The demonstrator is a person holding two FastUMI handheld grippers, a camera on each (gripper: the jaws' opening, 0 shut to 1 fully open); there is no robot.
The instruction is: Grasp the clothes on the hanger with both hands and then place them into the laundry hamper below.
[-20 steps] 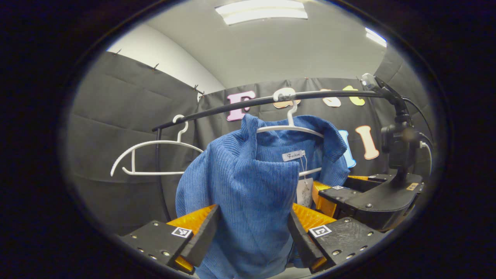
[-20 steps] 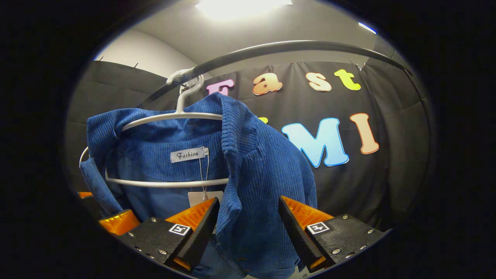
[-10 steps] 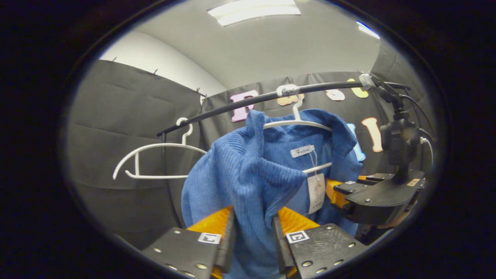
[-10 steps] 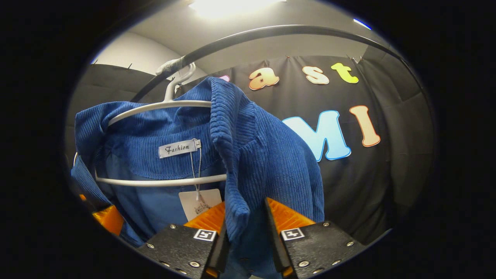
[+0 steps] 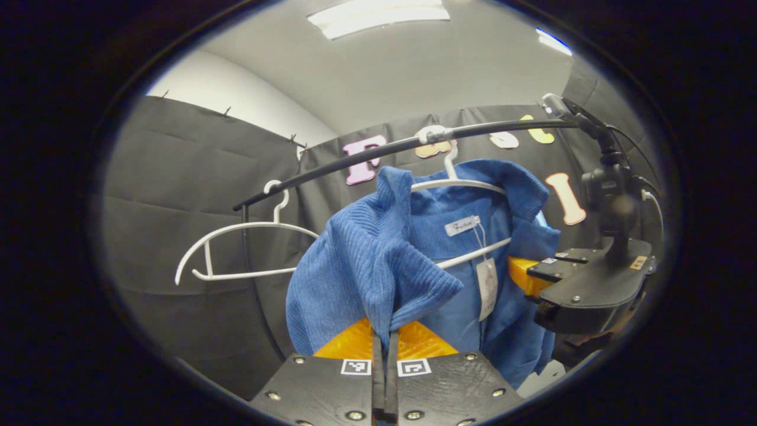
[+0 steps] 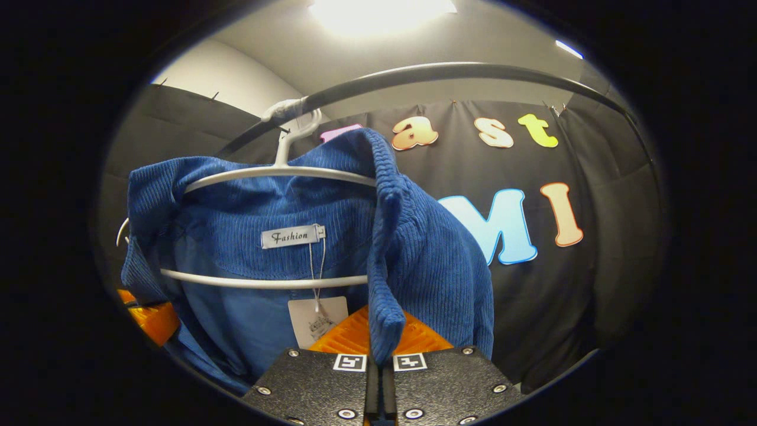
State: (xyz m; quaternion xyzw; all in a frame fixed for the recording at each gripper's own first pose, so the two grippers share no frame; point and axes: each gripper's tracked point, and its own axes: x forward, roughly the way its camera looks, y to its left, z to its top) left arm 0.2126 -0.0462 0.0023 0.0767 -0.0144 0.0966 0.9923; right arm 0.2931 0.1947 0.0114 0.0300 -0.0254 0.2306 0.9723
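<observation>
While both grippers are pinching fabric, the blue corduroy shirt (image 5: 378,260) hangs on its white hanger (image 5: 458,184), hooked over the black rail (image 5: 366,157). So the grasp step looks done and the lift-off isn't started yet.

Left gripper (image 5: 384,355): fingers pressed together on the front edge of the shirt on its side, cloth bunched right between them. Right gripper (image 6: 381,358): same deal, clamped on the other front edge just below the collar. From the left gripper view you can also see the right gripper off to the side, against the shirt.

Next move, I'd guess: lift both edges up and outward so the shoulders slip off the hanger arms, then bring it down. The hamper isn't anywhere I can point to, so no idea how far the drop is. An empty hanger (image 5: 230,248) sits further along the rail, could snag if the shirt swings that way. The paper tag (image 6: 316,319) dangles loose inside.
</observation>
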